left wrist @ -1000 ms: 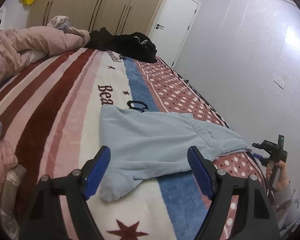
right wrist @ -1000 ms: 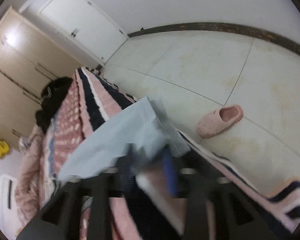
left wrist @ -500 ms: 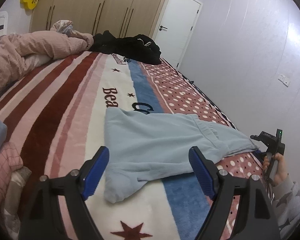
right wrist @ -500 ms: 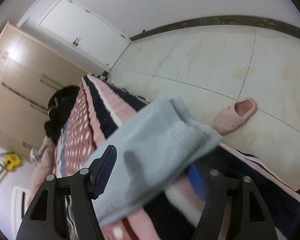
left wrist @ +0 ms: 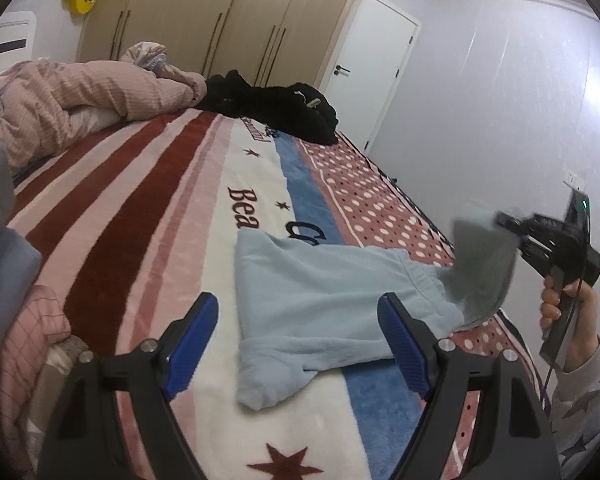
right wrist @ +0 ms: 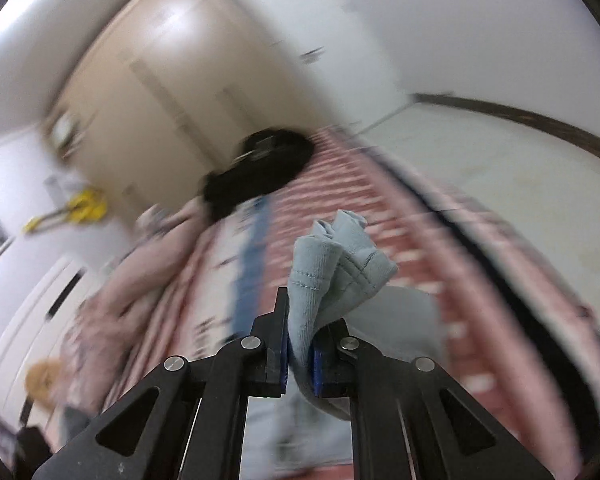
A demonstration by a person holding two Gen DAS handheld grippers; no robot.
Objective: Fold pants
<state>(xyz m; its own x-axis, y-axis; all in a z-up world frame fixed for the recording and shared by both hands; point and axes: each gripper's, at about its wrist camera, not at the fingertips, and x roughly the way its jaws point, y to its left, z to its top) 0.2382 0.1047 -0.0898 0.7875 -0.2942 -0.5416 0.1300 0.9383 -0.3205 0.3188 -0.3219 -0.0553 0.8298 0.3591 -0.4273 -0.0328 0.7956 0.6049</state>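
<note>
Light blue pants (left wrist: 324,300) lie across the striped bed blanket (left wrist: 148,216). My left gripper (left wrist: 300,340) is open and empty, hovering above the near edge of the pants. My right gripper (right wrist: 300,344) is shut on the pants' waistband end (right wrist: 332,256), which bunches up between its pads. In the left wrist view the right gripper (left wrist: 512,232) holds that end (left wrist: 480,264) lifted above the bed's right side, the cloth hanging from it.
A black garment (left wrist: 276,108) lies at the far end of the bed. Pink bedding (left wrist: 72,100) is piled far left, pink checked cloth (left wrist: 20,344) near left. Wardrobes (left wrist: 204,12) and a white door (left wrist: 372,60) stand behind. Floor lies right of the bed (right wrist: 500,168).
My right gripper closed on the waistband end and lifted it off the bed's right edge, swinging up and toward the bed. My left gripper stayed open and nearly still.
</note>
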